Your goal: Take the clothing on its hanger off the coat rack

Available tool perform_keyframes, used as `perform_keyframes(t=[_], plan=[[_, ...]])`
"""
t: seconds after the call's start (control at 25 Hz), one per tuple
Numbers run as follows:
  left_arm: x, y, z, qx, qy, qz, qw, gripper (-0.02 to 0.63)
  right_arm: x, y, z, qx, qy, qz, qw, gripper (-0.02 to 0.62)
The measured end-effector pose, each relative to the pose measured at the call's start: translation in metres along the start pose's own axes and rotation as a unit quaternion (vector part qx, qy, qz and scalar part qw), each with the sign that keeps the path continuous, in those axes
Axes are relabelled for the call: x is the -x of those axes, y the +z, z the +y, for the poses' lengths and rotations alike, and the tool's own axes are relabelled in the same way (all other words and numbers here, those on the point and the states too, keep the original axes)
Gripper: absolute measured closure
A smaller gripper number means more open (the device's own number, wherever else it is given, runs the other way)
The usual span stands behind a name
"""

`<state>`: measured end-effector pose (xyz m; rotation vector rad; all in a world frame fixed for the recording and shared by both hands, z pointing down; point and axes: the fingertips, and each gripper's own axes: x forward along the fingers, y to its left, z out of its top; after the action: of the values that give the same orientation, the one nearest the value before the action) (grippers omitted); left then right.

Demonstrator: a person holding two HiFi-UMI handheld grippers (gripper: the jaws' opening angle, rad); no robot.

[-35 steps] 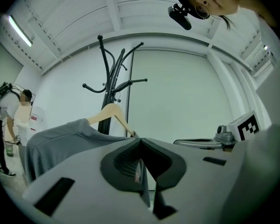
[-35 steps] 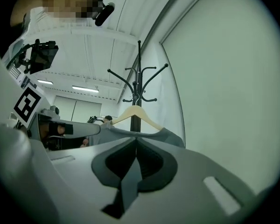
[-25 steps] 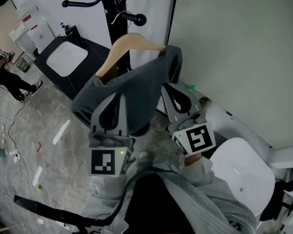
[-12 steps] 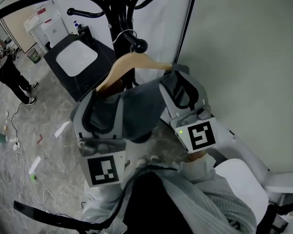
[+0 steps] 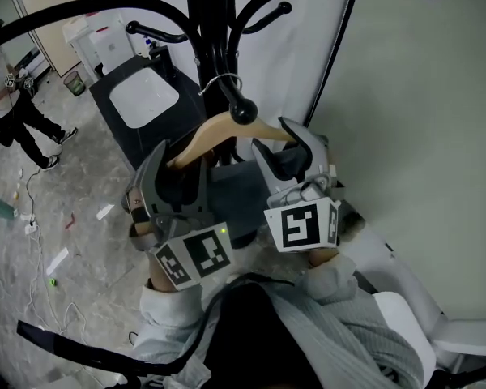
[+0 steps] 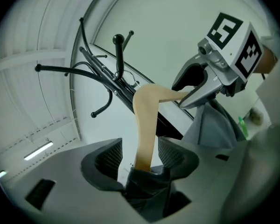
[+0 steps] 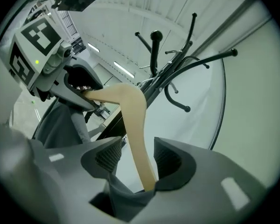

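Observation:
A wooden hanger (image 5: pixel 219 132) hangs by its wire hook on a peg of the black coat rack (image 5: pixel 202 23), with grey clothing (image 5: pixel 231 205) draped over it. My left gripper (image 5: pixel 174 181) straddles the hanger's left arm (image 6: pixel 147 125) where the cloth (image 6: pixel 147 188) begins. Its jaws are opening, and gaps show beside the wood. My right gripper (image 5: pixel 287 148) straddles the right arm (image 7: pixel 135 129) above the cloth (image 7: pixel 126 195). Its jaws are opening too, the pads clear of the wood. Each gripper view shows the other gripper: the right (image 6: pixel 210 85), the left (image 7: pixel 70 87).
A grey wall (image 5: pixel 421 136) stands close on the right, with a thin pole (image 5: pixel 336 47) beside the rack. Behind the rack is a black cabinet with a white top (image 5: pixel 146 96). A person (image 5: pixel 8 112) stands far left. Cables and litter (image 5: pixel 32 217) lie on the floor. A white seat (image 5: pixel 405 339) is at lower right.
Both grippers have risen from the garment's body to the hanger's two arms, and both sets of jaws have spread from shut to wide. The head view has tilted up, showing more of the rack.

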<state>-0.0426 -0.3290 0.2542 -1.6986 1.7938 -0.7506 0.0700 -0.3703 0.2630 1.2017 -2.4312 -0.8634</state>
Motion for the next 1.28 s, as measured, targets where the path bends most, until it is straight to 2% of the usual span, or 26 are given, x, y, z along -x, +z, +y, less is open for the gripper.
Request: perform_keyframes(t=[0.08,0.16,0.28,0.56,0.88,1.12,1.28], plan=[[-0.005,-0.001,0.000,-0.017,0.014,0.003,0.9997,0.369,-0.007,-0.005,0.000,0.021,-0.011,0.008,1.000,0.404],[-0.007,-0.001,-0.002,-0.030,0.016,0.005,0.9994,0.442,-0.010,-0.007,-0.002,0.042,-0.026,0.011,0.999,0.461],[-0.007,0.000,-0.005,-0.054,0.011,0.013,0.9984,0.499,-0.011,-0.006,-0.003,0.057,-0.037,0.009,0.998,0.477],[-0.002,0.008,-0.003,-0.058,0.017,0.002,0.9982,0.506,-0.003,0.000,-0.008,0.071,-0.049,-0.001,0.996,0.480],[0.026,0.077,0.010,-0.065,0.019,-0.066,0.9955,0.506,0.055,0.037,-0.054,0.096,-0.112,-0.006,0.989,0.480],[0.020,0.122,-0.025,-0.059,-0.035,-0.131,0.9891,0.506,0.100,0.016,-0.090,0.109,-0.175,0.046,0.977,0.483],[0.025,0.153,-0.070,-0.050,-0.097,-0.183,0.9769,0.506,0.150,-0.011,-0.108,0.109,-0.223,0.114,0.962,0.483]])
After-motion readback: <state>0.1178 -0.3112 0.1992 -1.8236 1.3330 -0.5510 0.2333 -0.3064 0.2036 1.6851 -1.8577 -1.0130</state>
